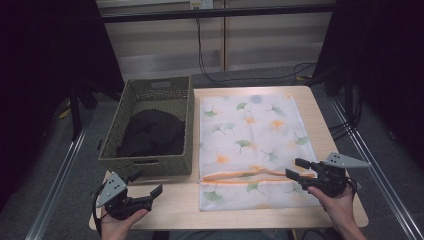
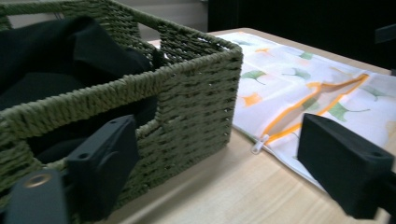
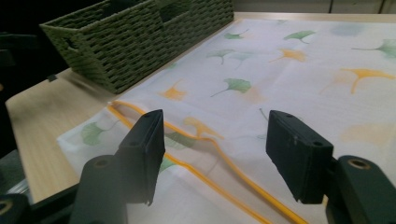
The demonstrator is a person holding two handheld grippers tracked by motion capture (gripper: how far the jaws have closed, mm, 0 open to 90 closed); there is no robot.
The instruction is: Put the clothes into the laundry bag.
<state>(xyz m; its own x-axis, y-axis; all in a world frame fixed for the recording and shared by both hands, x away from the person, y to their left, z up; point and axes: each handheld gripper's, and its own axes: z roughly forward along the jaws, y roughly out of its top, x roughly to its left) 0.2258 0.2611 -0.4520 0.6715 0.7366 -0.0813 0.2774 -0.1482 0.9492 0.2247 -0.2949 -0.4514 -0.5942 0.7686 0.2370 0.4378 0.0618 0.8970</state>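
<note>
At the near left corner of the light wooden surface point(image 1: 332, 130), the left tongs point(image 1: 149, 182) are held in a hand point(image 1: 119, 226) with their jaws wide apart and nothing between them, just in front of the near wall of an olive-green woven rectangular basket point(image 1: 186, 131). A crumpled black cloth point(image 1: 152, 132) is seen lying inside the basket. Just beside the basket's right wall, a white mesh laundry bag printed with green and orange ginkgo leaves point(image 1: 252, 130) is spread flat on the surface, its orange zipper point(image 1: 240, 175) partly parted near the front edge; a white zipper pull point(image 2: 258, 143) is seen at its basket-side end. At the bag's near right corner, the right tongs point(image 1: 296, 168) are held in the other hand point(image 1: 341, 205), jaws apart, over the zipper line.
</note>
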